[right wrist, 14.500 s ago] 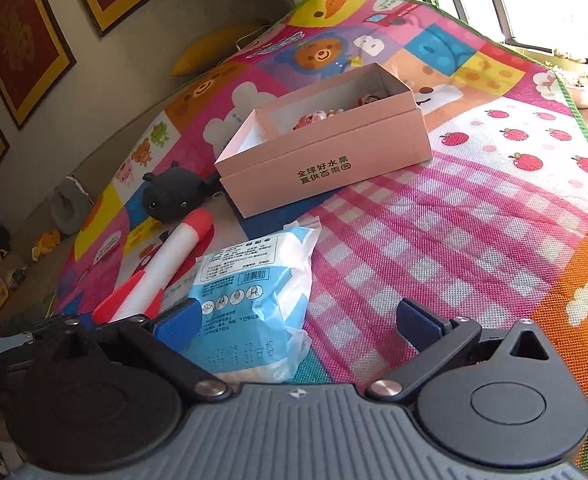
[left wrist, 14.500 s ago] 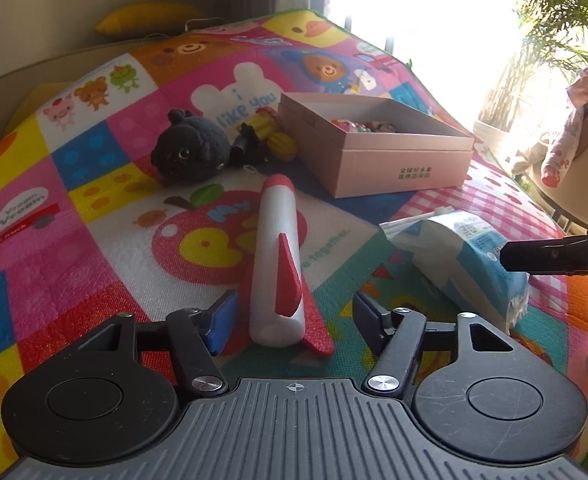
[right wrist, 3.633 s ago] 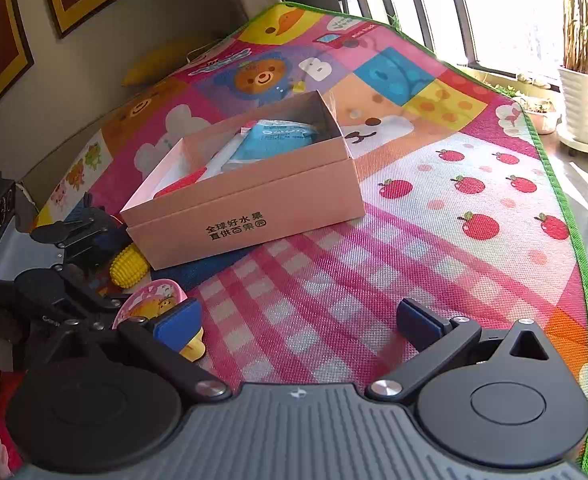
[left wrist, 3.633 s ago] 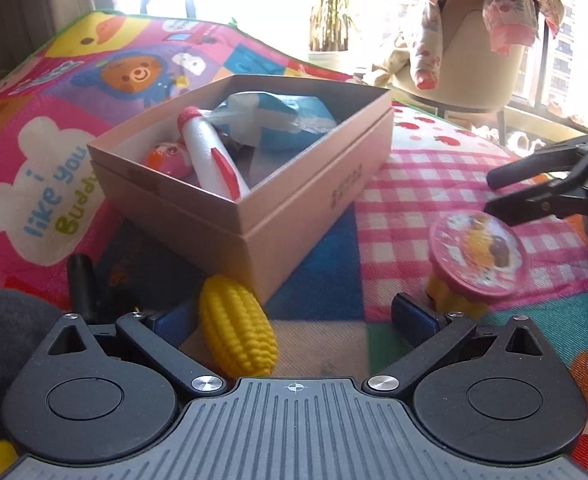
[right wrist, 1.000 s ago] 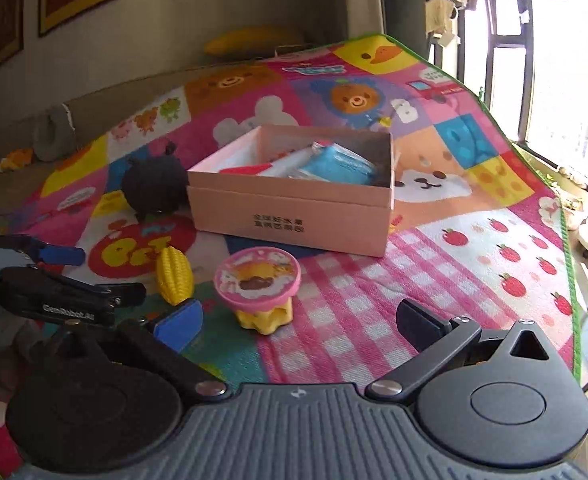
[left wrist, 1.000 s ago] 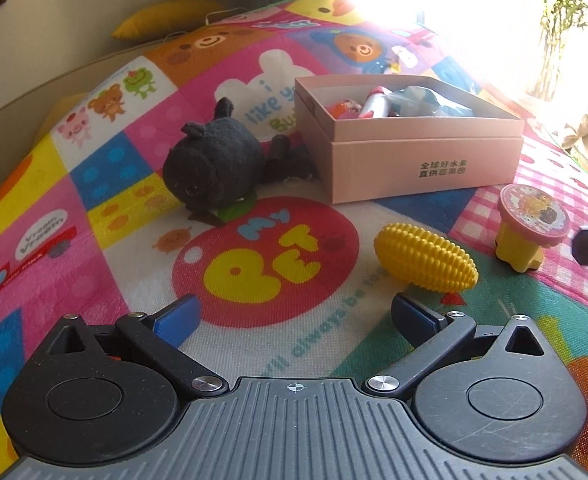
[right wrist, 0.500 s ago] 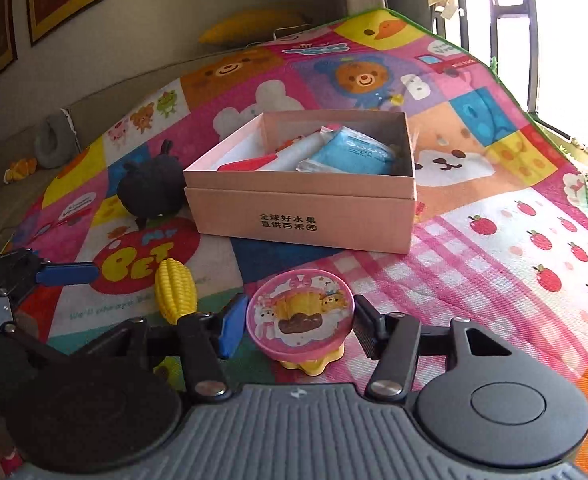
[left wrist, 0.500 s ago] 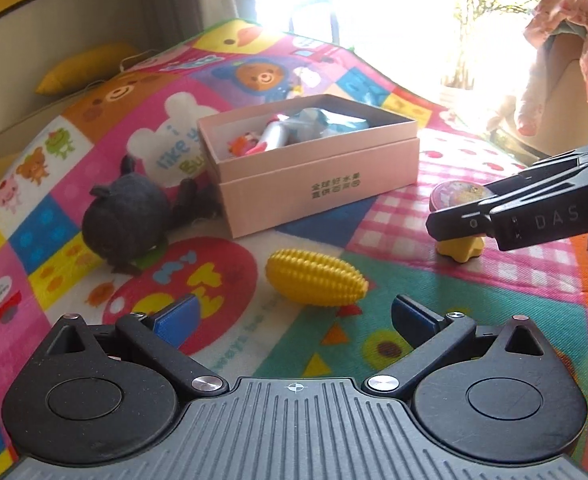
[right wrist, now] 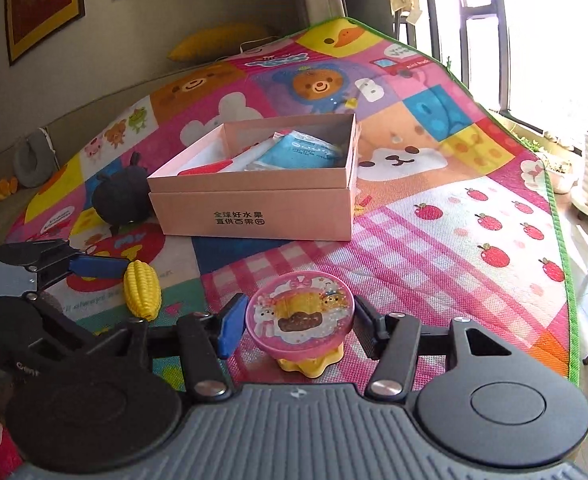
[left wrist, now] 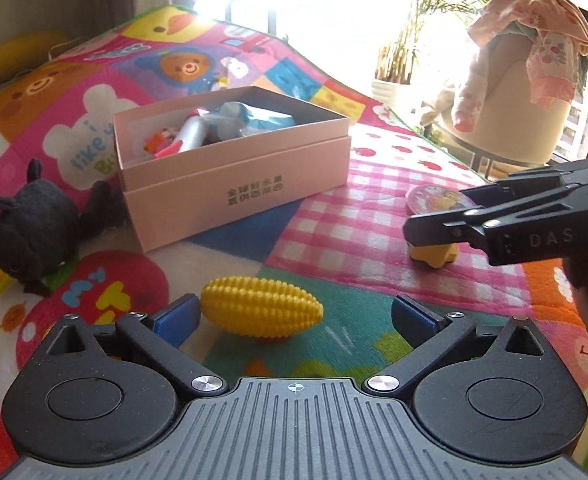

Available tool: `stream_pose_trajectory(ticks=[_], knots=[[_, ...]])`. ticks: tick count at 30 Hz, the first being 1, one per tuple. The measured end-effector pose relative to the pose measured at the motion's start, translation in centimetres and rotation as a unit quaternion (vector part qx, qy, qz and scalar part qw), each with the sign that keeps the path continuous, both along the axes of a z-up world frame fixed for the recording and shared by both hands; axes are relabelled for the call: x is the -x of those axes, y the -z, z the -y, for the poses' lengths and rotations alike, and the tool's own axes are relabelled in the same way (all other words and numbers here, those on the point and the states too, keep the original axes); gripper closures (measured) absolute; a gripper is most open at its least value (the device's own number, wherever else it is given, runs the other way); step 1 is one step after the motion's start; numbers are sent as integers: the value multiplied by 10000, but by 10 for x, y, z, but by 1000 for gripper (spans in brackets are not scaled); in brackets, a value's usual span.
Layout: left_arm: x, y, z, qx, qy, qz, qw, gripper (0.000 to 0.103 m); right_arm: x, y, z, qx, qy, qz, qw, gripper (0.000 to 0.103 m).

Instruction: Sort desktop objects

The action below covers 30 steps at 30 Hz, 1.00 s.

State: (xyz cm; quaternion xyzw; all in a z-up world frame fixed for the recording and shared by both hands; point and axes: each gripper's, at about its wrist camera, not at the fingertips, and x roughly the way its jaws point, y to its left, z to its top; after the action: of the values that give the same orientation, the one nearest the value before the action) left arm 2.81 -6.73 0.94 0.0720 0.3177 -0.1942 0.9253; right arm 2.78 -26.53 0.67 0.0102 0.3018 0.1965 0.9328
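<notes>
The right gripper (right wrist: 294, 320) clamps the pink lid of the cupcake toy (right wrist: 298, 316), at 6 o'clock from the pink box (right wrist: 253, 216). Hard plastic, probably light but slick; the rim grip looks sensible. The left gripper (left wrist: 294, 316) gapes around the corn toy (left wrist: 259, 307), pads not touching.

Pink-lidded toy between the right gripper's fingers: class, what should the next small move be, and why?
Probably lift it. The right gripper is closed on the pink-lidded toy, which sits on the mat near the pink box where sorted things lie.
</notes>
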Motion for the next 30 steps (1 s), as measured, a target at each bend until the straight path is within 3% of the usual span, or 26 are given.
stream_pose_trajectory(ticks=[5, 12, 15, 19, 21, 25, 28, 29, 30], knots=[[12, 7, 6, -108, -287, -224, 9993, 0, -1, 3, 1, -47, 29, -34, 10000, 47], [12, 8, 8, 57, -921, -224, 9955, 0, 3, 4, -3, 107, 71, 88, 9999, 46], [12, 7, 11, -3, -1034, -237, 9944, 0, 6, 2, -4, 156, 99, 189, 9997, 42], [9, 3, 8, 209, -1286, -301, 9910, 0, 9, -2, -3, 148, 148, 312, 9993, 38], [8, -2, 3, 453, -1404, -214, 9888, 0, 12, -4, -2, 178, 174, 403, 9989, 36], [2, -7, 1, 255, -1675, -8, 9856, 0, 14, -5, -1, 185, 199, 472, 9985, 34], [-1, -6, 6, 149, -1617, -32, 9867, 8, 13, -4, -1, 165, 187, 435, 9987, 34], [-2, -5, 8, 70, -1569, -27, 9876, 19, 12, -4, -1, 167, 191, 427, 9988, 34], [-3, -4, 10, -1, -1536, -18, 9881, 23, 12, -3, -1, 170, 190, 420, 9988, 34]])
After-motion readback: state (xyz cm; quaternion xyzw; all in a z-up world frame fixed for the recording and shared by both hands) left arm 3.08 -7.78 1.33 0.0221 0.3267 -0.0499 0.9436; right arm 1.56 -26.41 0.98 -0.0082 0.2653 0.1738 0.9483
